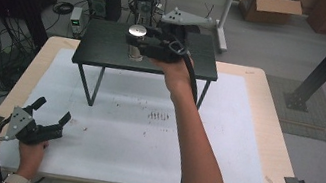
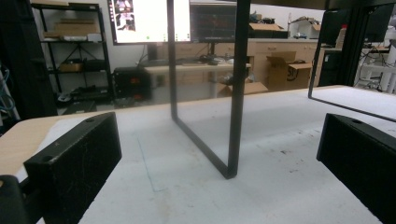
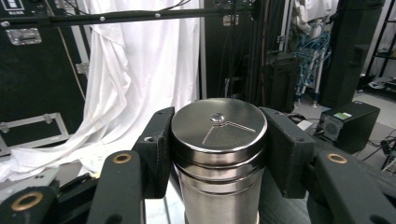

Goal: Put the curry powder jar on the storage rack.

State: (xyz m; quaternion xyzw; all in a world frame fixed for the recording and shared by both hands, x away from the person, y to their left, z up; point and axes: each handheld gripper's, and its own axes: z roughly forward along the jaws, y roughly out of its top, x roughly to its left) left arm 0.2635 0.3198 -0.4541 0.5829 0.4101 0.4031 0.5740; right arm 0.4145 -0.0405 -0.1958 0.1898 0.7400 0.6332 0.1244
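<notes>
I hold the polished steel cylindrical shaker (image 3: pixel 218 154) in my right gripper (image 3: pixel 218 149), jaws clamped below its lid, over the black raised shelf (image 1: pixel 107 49) at twelve o'clock. I judge it rigid, slippery, moderately weighty. Left gripper (image 1: pixel 53 112) rests wide, empty.

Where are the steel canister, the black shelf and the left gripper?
steel canister (image 3: pixel 218 126): right gripper view, lid top.
black shelf (image 1: pixel 103 43): high view, bare top.
left gripper (image 1: pixel 52 111): high view, between the fingertips.

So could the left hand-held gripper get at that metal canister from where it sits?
Probably not without moving: the left hand-held gripper rests open at the table's near corner, while the canister is clamped in the right hand-held gripper over the black stand.
</notes>
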